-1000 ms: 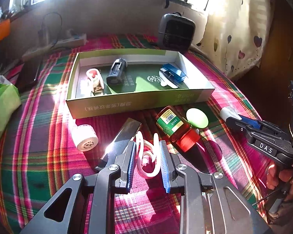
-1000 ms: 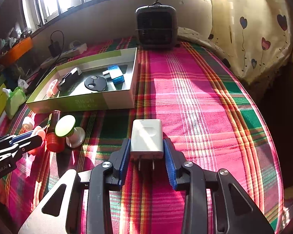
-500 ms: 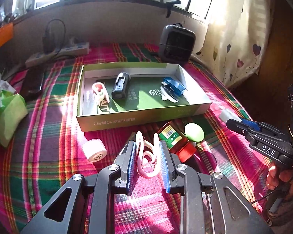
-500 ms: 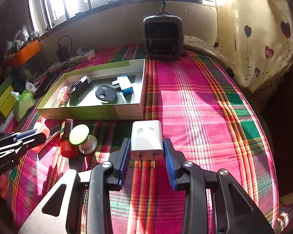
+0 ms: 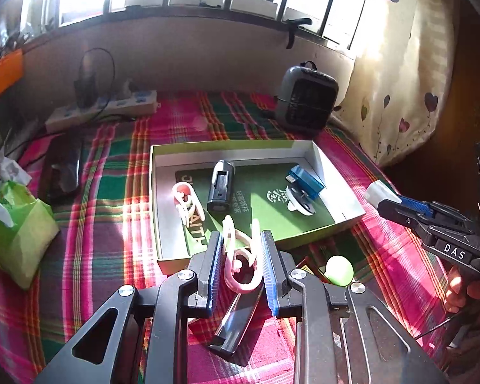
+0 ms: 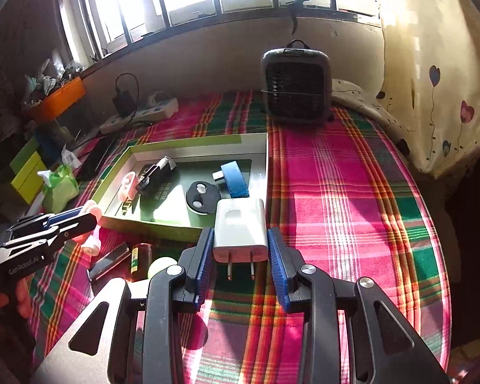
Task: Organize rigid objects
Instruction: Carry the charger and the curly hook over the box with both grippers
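Left tool (image 5: 242, 249) grips a pink clip (image 5: 240, 265) above the near edge of the green box (image 5: 339, 172), right tool (image 6: 240, 249) clamps a white charger plug (image 6: 240, 227) over the box's near right corner

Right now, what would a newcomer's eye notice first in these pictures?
Probably the two loaded claws: the left claw pinches a pink clip, the right claw a white charger plug, prongs toward the camera. Behind them lies the open green box on the bright plaid cloth.
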Available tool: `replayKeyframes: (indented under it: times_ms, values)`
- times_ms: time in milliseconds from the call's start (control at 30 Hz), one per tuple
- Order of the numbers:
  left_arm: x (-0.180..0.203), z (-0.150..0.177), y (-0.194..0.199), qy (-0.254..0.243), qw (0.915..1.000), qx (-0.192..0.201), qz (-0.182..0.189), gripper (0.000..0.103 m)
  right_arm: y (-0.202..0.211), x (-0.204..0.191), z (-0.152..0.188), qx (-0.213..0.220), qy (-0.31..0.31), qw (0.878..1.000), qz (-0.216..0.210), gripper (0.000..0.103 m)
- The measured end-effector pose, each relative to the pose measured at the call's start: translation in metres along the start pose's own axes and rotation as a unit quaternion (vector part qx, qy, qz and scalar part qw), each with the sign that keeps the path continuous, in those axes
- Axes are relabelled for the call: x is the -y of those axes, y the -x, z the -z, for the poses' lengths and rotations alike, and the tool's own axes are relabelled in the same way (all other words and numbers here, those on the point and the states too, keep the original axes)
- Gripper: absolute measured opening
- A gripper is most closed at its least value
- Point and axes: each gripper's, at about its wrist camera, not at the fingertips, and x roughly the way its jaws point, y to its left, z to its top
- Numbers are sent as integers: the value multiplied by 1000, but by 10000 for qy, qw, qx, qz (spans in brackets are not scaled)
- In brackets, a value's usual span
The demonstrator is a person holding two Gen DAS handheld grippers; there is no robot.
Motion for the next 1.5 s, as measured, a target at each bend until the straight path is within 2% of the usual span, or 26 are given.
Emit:
replayKeyframes:
  times_ms: [233, 633, 1133, 1500]
  values:
    - [-15, -26, -12, 57, 10000, 70, -15, 23, -14, -11, -22, -52, 83, 9998, -174, 35]
    - [-37, -51, -58, 207, 9995, -219, 0, 23, -66, -39, -49, -415, 350, 9980, -323, 35]
    - [-47, -64, -95, 218, 9988, -436, -34, 23, -114, -53, -59, -706, 619, 9953, -225, 35]
    - [-46, -63, -107, 148, 9982, -578, -82, 23, -130, -63, -60, -810, 830, 9931, -147, 35]
